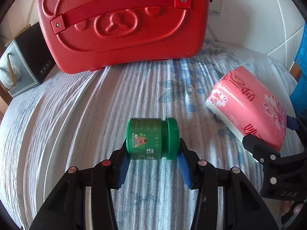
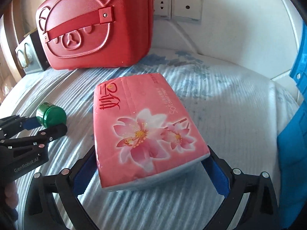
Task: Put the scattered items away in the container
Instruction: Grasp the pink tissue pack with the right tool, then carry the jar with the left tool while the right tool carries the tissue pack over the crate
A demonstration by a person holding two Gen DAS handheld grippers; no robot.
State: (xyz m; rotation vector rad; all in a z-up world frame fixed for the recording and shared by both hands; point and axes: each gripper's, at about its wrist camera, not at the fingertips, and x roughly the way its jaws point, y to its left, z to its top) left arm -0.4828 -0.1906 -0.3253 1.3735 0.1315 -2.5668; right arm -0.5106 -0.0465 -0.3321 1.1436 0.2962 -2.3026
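The left tool (image 1: 152,154) pinches a green jar (image 1: 151,139) lying on its side, one blue pad on the base and the other on the lid, down near the bed (image 1: 96,99); I cannot tell whether the jar is clear of the striped sheet or resting on it. The right tool (image 2: 151,169) is spread wide around the near end of a pink tissue pack (image 2: 145,126); its pads flank the pack, and on one side at least a gap shows, so nothing is gripped there yet. The pack lies flat on the bed, just beside the jar. Farther back a red case (image 1: 122,25) with a bear face stands upright and looks shut, and a dark box (image 1: 25,65) sits next to it. At the right edge is something blue (image 2: 293,134), perhaps a crate, though too little of it shows to be sure. As I read it, this is the pick-up step: jar secured, pack about to be taken. Next the right tool needs to squeeze gently, since the pack is soft and will give, then both must lift and carry to whichever container is meant.
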